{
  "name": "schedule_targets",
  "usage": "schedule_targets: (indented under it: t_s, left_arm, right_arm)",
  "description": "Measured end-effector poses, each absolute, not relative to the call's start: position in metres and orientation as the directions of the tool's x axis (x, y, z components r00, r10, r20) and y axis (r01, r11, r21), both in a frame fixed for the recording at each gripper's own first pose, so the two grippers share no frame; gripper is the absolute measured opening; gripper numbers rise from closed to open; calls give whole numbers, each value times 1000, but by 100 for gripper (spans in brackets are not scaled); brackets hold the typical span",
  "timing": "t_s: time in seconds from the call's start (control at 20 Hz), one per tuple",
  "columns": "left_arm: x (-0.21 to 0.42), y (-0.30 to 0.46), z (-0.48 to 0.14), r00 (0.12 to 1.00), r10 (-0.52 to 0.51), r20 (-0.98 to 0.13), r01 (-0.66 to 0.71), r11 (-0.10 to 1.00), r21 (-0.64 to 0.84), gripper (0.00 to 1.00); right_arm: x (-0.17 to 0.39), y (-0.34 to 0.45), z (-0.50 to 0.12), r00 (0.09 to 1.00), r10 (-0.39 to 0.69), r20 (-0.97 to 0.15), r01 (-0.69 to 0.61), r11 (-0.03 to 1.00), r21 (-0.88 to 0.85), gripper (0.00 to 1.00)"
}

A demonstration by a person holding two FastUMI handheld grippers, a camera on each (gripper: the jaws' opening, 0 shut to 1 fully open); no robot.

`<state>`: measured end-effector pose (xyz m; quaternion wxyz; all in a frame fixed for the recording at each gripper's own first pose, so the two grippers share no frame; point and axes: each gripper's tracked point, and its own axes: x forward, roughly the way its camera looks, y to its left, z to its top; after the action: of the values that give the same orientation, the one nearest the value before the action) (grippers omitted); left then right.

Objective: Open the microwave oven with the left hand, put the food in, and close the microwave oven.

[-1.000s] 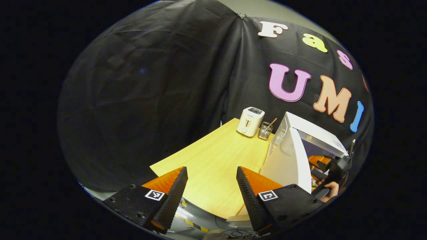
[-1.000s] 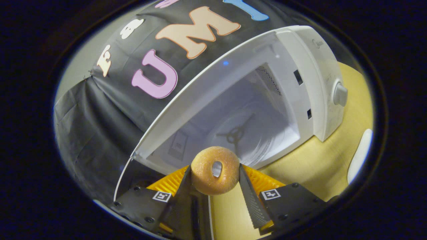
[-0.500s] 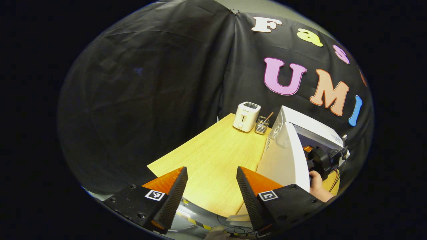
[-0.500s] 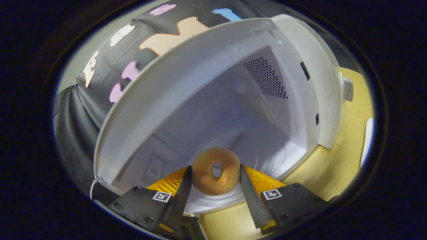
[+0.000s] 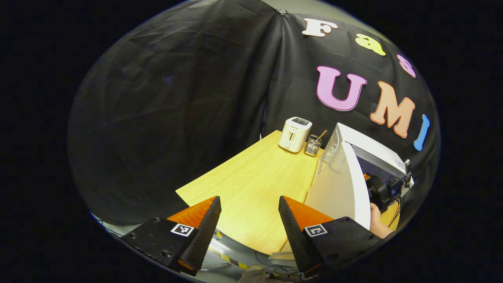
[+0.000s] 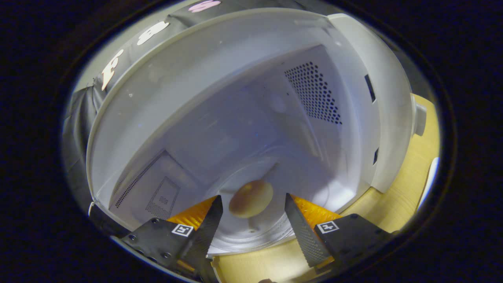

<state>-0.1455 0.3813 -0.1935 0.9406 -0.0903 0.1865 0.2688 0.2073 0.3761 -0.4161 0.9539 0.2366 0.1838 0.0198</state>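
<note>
In the right gripper view, the right gripper [image 6: 253, 220] reaches into the open microwave oven [image 6: 353, 70]. Its jaws are spread and they pinch nothing. The doughnut [image 6: 250, 198] is between the two fingertips but touches neither; it seems to lie on the round glass turntable [image 6: 259, 236] inside the cavity, although the picture is blurred there and the contact cannot be confirmed. The oven stands on the yellow worktop [image 6: 408, 184], and a knob [image 6: 419, 119] shows on its front panel at the right.

In the left gripper view, the left gripper [image 5: 249, 220] hangs over the near edge of the worktop [image 5: 251, 184], its jaws spread and holding nothing. To its right the white oven door [image 5: 340, 188] stands open. Behind the door, a hand [image 5: 375, 224] holds the other gripper at the oven's mouth. At the far end of the worktop a white toaster [image 5: 294, 133] stands just beside a small wire holder [image 5: 313, 144].
</note>
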Motion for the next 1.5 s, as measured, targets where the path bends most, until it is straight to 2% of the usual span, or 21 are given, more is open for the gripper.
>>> schedule_targets:
  t_s: [0.5, 0.55, 0.6, 0.7, 0.75, 0.8, 0.85, 0.9, 0.95, 1.05, 1.3, 1.5]
  left_arm:
    - [-146, 382, -198, 795, 455, -401, -524, 848, -79, 87]
    - [-146, 381, -198, 800, 449, -398, -516, 854, -73, 86]
    - [-147, 379, -198, 804, 440, -399, -505, 861, -68, 80]
    - [-145, 375, -198, 816, 419, -398, -482, 873, -69, 80]
    - [-143, 373, -199, 820, 410, -399, -473, 878, -70, 77]
    - [-142, 371, -200, 823, 400, -402, -464, 883, -71, 69]
    - [-142, 369, -202, 826, 388, -408, -452, 889, -69, 65]
    - [-142, 366, -204, 828, 376, -416, -440, 896, -67, 48]
    - [-142, 362, -204, 833, 360, -420, -422, 904, -64, 48]
    - [-139, 358, -205, 842, 336, -422, -392, 918, -51, 37]
    - [-139, 347, -207, 849, 296, -438, -345, 938, -35, 2]
    - [-134, 335, -208, 864, 252, -436, -297, 954, -39, 1]
  right_arm:
    - [158, 358, -375, 929, 193, -316, -61, 922, 383, 91]
    - [150, 357, -366, 929, 208, -306, -83, 923, 376, 91]
    - [143, 355, -359, 928, 219, -300, -99, 925, 368, 90]
    - [126, 351, -346, 926, 238, -293, -126, 926, 355, 90]
    - [118, 348, -339, 926, 245, -286, -138, 928, 347, 97]
    - [110, 346, -331, 925, 253, -282, -150, 928, 340, 97]
    - [103, 343, -325, 924, 260, -281, -160, 929, 333, 90]
    - [96, 343, -319, 921, 268, -283, -169, 929, 328, 90]
    - [89, 343, -313, 918, 280, -280, -185, 929, 322, 90]
    - [76, 339, -299, 916, 295, -272, -215, 933, 290, 90]
    - [41, 320, -273, 909, 314, -275, -248, 936, 248, 91]
    - [19, 282, -250, 928, 262, -264, -203, 952, 230, 91]
